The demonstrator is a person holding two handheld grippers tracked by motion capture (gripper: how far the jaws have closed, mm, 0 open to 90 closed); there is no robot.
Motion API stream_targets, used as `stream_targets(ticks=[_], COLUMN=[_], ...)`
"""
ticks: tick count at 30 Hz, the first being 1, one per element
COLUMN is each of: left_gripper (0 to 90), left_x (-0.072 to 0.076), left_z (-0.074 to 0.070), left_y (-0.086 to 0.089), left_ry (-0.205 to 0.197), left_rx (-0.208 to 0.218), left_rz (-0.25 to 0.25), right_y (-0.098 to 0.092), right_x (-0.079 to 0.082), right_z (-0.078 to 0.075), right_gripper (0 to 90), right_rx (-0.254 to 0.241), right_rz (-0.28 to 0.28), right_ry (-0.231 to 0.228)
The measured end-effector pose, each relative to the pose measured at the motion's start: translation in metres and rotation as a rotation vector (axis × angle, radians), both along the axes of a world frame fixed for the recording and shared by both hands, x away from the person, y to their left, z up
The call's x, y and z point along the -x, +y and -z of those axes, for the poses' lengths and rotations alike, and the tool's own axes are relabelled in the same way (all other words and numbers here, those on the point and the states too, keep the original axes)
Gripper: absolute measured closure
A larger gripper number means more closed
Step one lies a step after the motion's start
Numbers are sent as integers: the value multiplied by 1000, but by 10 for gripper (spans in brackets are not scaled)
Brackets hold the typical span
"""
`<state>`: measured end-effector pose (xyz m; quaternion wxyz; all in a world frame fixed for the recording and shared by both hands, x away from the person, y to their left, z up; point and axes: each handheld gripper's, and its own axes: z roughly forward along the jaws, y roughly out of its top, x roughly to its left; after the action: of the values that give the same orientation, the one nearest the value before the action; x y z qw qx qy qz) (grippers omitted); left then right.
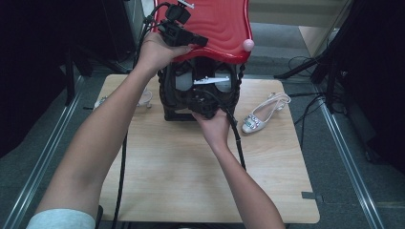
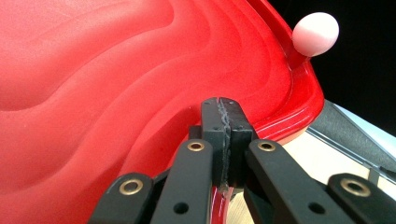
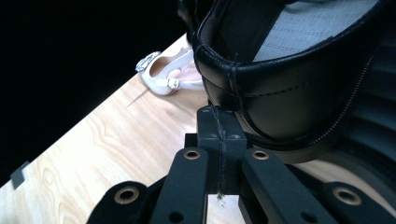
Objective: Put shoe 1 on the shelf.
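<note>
A black case [image 1: 167, 98] stands at the back of the wooden table [image 1: 181, 176], its red wavy lid [image 1: 224, 24] raised. My left gripper [image 1: 203, 41] lies across the lid's front edge, jaws shut, tips [image 2: 223, 105] against the red lid [image 2: 116, 84] near its rim. A pink knob [image 1: 248, 45] sits at the lid's corner [image 2: 315, 33]. Black shoes with grey insoles [image 1: 222, 82] sit inside the case. At the case's front opening is my right gripper [image 1: 203, 104], also shut. Its tips [image 3: 220, 114] touch the heel of a black shoe [image 3: 289, 88]. I cannot tell if anything is pinched.
A pale jewelled sandal [image 1: 262, 114] lies on the table right of the case, and another pale sandal [image 1: 143, 98] lies to its left. A sandal [image 3: 163, 74] appears beyond the black shoe. Cables trail from both grippers. Metal rails run along both table sides.
</note>
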<state>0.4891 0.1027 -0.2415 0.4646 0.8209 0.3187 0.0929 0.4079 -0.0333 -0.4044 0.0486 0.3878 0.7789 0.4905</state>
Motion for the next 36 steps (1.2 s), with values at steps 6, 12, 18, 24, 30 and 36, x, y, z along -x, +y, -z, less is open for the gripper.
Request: stream_targets(ticks=[6,12,18,24,30,36], left_gripper=[898,898,896,739,569,510], left_x=[2,3,4,11,34,49], left_z=[0,1,-1,-10,-21,-13], left_y=[0,0,1,4,7,12], left_ry=[-10,-15,-4,25,-1,28], left_rx=[-4,-3,-8,1,-1,17], left_rz=[-5,-10,-29,-47,-9,17], right_y=[10,23,18,1,-21,-41], right_x=[-12,-17,-9,9,26,35], right_z=[0,4,7,7,8,15], right_gripper=[900,900,900,897,840,704], right_rx=[-30,-4,-20,-28,-32,-45], right_rz=[12,18,3,-22,-47,-62], right_ry=[17,32,14,-3,-11,9])
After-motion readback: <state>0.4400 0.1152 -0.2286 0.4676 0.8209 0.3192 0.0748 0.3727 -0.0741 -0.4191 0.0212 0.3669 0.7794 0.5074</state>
